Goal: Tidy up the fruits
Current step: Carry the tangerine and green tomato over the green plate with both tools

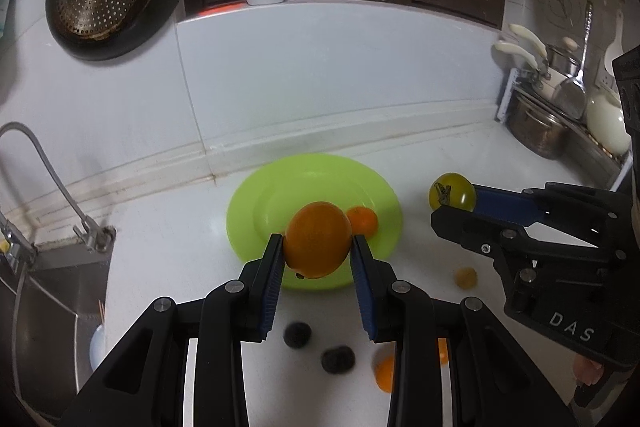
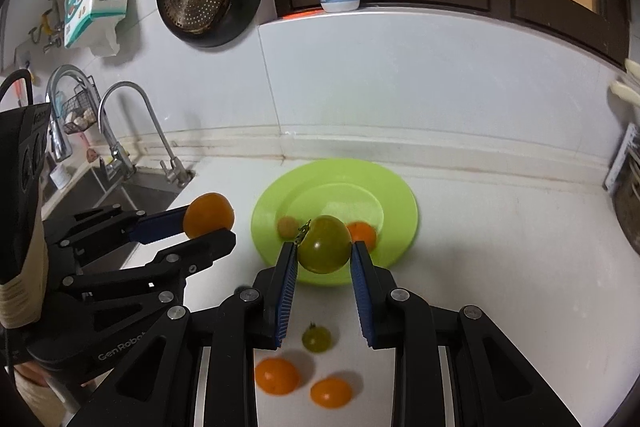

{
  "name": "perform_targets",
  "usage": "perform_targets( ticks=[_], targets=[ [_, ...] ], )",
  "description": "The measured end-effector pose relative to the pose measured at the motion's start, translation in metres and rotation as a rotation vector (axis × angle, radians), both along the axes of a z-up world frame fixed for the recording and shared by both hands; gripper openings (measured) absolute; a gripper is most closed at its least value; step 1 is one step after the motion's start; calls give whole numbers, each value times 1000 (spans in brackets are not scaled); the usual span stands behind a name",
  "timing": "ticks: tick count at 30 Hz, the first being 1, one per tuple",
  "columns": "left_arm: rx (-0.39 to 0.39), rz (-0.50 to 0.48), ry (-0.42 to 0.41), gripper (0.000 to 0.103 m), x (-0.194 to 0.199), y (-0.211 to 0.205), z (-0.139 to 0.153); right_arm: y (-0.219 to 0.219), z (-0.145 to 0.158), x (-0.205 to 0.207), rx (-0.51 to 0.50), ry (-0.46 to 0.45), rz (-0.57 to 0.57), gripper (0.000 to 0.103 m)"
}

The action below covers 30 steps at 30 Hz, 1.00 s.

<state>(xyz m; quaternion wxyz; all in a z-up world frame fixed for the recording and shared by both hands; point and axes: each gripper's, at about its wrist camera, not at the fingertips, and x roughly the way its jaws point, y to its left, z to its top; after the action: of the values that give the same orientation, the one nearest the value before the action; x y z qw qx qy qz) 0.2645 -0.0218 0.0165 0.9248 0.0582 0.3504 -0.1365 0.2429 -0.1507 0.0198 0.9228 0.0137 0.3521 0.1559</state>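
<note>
A lime green plate (image 1: pixel 280 195) (image 2: pixel 396 203) lies on the white counter with a small orange fruit (image 1: pixel 362 221) (image 2: pixel 362 231) on it. My left gripper (image 1: pixel 317 247) is shut on a large orange (image 1: pixel 316 239) and holds it above the plate's near edge; it shows in the right wrist view (image 2: pixel 208 215) left of the plate. My right gripper (image 2: pixel 325 251) is shut on a green tomato (image 2: pixel 324 245) above the plate's near rim; it shows in the left wrist view (image 1: pixel 452 191) right of the plate. A small yellowish fruit (image 2: pixel 286 225) lies on the plate.
Loose fruits lie on the counter near me: two dark ones (image 1: pixel 298 334) (image 1: pixel 338 359), two orange ones (image 2: pixel 277 375) (image 2: pixel 331 391), a small green tomato (image 2: pixel 316 338), a small yellow one (image 1: pixel 466 277). A sink with faucet (image 2: pixel 132 131) is at left, pots (image 1: pixel 536 131) at right.
</note>
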Motion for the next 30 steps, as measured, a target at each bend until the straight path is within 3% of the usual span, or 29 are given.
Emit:
perform_targets(
  ticks=[14,30],
  targets=[
    [-3,16,42,33,63,7,-1,14,2,70,-27,26,36,29],
    [14,26,189,33,144,-5,-47,9,-47,149,-77,171,41,29]
  ],
)
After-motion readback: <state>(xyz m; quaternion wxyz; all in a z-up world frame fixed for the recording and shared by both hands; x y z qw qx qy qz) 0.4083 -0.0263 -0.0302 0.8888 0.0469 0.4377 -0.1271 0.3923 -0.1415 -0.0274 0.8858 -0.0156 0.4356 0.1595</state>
